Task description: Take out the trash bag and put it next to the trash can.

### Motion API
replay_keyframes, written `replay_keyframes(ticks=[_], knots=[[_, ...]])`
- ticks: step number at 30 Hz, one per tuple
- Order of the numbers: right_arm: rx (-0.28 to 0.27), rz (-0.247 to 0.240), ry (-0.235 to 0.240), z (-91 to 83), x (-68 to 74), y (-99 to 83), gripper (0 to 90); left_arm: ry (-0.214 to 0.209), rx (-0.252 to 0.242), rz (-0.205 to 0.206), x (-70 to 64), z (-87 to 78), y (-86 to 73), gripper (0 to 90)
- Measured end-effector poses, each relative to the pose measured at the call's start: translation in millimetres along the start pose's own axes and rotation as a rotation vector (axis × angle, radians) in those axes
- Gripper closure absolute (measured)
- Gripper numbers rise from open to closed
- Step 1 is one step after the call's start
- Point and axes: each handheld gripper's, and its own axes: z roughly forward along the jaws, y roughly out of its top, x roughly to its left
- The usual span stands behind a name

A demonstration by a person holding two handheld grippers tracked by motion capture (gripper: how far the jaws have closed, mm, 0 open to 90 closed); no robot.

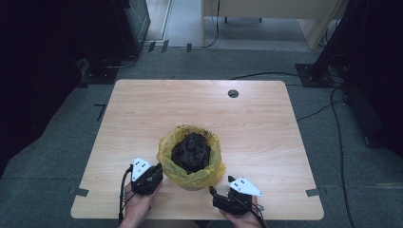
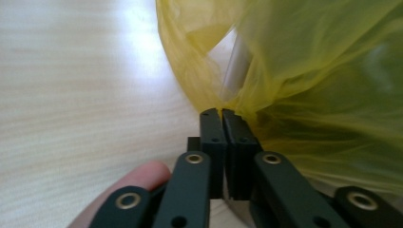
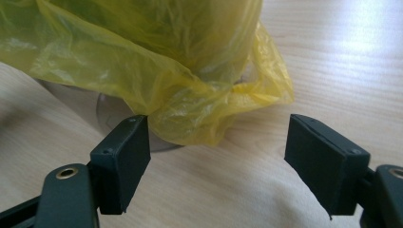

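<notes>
On the left of the high view, the person's left hand (image 1: 138, 205) comes up from the bottom edge holding the left gripper (image 1: 158, 170), whose tip meets the near-left edge of the yellow bin liner (image 1: 166, 159). The grey three-cornered plate (image 1: 139, 168) sits on top of it, and a black cable (image 1: 124, 190) loops down beside the wrist. In the left gripper view its jaws are pressed together with no gap, and a gathered fold of the yellow plastic (image 2: 228, 102) comes to a point right at their tips, so it looks pinched between them, though the contact itself is hard to see. A fingertip (image 2: 142, 175) shows low beside the jaws.

In the middle, near the front edge of the light wooden table (image 1: 142, 109), stands a small bin (image 1: 192, 186) lined with the yellow bag, whose rim is folded out and down over the sides. Inside lies a crumpled black mass (image 1: 191, 151), possibly a black bag; the view is too coarse to be sure.

To the right, the right hand (image 1: 240, 218) holds the right gripper (image 1: 212, 191) near the table's front edge, pointing toward the bin's near-right side. In the right gripper view its jaws stand wide apart and hold nothing. The left jaw is just beside the hanging skirt of the liner (image 3: 190, 109), with the bin's pale wall (image 3: 111, 111) showing below the plastic. The right jaw hangs over bare tabletop (image 3: 332, 71).

A round cable hole (image 1: 233, 93) marks the table's far right part.
</notes>
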Motion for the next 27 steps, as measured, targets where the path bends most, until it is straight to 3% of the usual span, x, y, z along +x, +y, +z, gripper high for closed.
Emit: replay_keyframes(ticks=[1, 3, 4, 5, 6, 7, 8, 11, 16, 23, 27], knots=[[0.0, 0.0, 0.0, 0.0, 0.0, 0.0, 23.5, 0.0, -0.016, -0.002, -1.4, -2.7, 2.3, 89.8], [-0.002, -0.039, -0.032, 2.9, 4.1, 1.6, 23.7, -0.001, -0.047, -0.004, -4.1, -8.3, 7.3, 90.0], [0.013, -0.084, -0.063, 5.7, 8.4, 3.4, 23.7, 0.0, -0.063, -0.005, -5.5, -11.3, 9.7, 90.0], [0.013, -0.084, -0.063, 5.7, 8.4, 3.4, 23.7, 0.001, -0.08, -0.007, -6.7, -14.0, 11.9, 90.0], [0.016, -0.14, -0.076, 7.9, 10.8, 4.4, 23.8, 0.003, -0.091, -0.008, -7.8, -16.5, 14.2, 90.0], [0.016, -0.14, -0.076, 7.9, 10.8, 4.4, 23.8, 0.005, -0.102, -0.013, -8.9, -18.8, 16.2, 90.0], [0.029, -0.198, -0.114, 11.1, 10.9, 4.0, 23.7, 0.008, -0.114, -0.013, -9.7, -20.9, 18.2, 90.0], [0.05, -0.222, -0.13, 13.9, 7.4, 3.0, 23.7, 0.011, -0.144, -0.024, -11.8, -26.0, 24.6, 90.0], [0.07, -0.222, -0.145, 19.3, -2.3, 3.4, 25.5, -0.005, -0.174, -0.037, -14.4, -31.2, 36.4, 90.0], [0.043, -0.236, -0.147, 25.7, -4.3, 9.6, 50.8, 0.014, -0.226, -0.043, -14.8, -41.6, 47.9, 90.0], [0.001, -0.31, -0.183, 28.3, -0.8, 10.7, 72.3, 0.004, -0.256, -0.033, -19.4, -43.5, 54.2, 90.0]])
